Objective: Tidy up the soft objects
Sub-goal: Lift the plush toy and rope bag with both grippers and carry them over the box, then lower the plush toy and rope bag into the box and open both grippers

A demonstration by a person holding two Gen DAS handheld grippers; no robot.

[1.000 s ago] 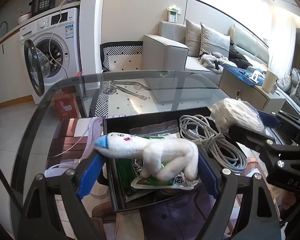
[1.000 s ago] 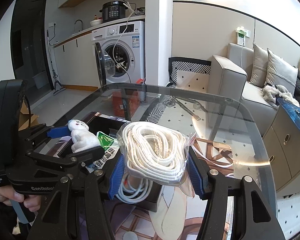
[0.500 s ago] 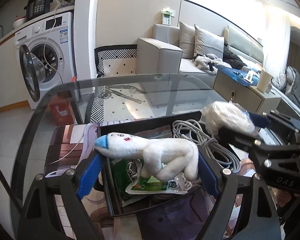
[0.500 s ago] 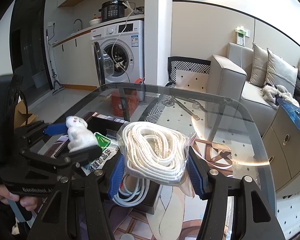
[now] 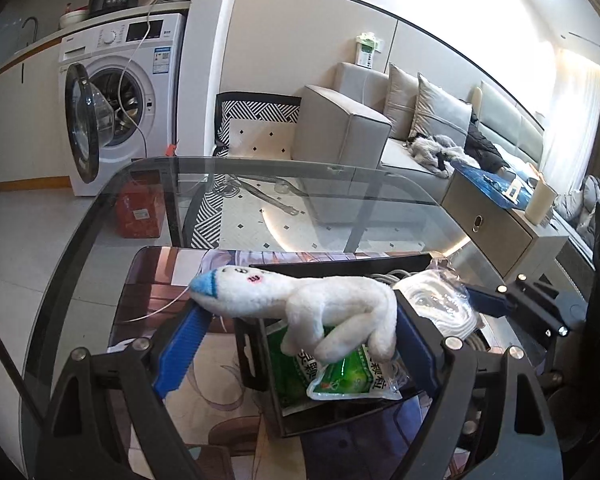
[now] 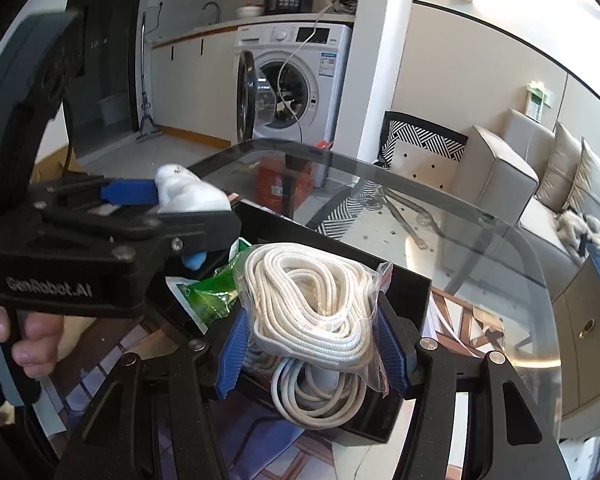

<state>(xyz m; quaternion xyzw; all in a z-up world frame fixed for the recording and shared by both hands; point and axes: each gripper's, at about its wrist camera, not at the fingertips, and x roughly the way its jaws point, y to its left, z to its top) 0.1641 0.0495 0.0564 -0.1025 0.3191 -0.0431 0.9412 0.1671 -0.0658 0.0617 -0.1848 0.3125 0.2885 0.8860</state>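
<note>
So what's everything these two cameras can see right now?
plush toy: one, white with blue snout, held above the tray
bagged rope coil: one, white, held above the tray
tray: one, black, on the glass table
green packet: one, in the tray
cable coil: one, pale grey, in the tray
washing machine: one, white, door open
sofa: one, grey, far right
left gripper: black, blue pads, clamping the toy
right gripper: black, blue pads, clamping the rope

**Materials and Surface Finish**

Plush toy (image 5: pixel 320 304): white fuzzy cloth. Rope coil (image 6: pixel 308 304): white braided cord in a clear glossy plastic bag. Green pouch (image 5: pixel 340 376): shiny plastic film. Bin (image 6: pixel 404 284): black, smooth, glossy. Table (image 5: pixel 340 208): clear reflective glass. Gripper pads (image 5: pixel 180 352): blue ribbed; gripper frames matt black.
</note>
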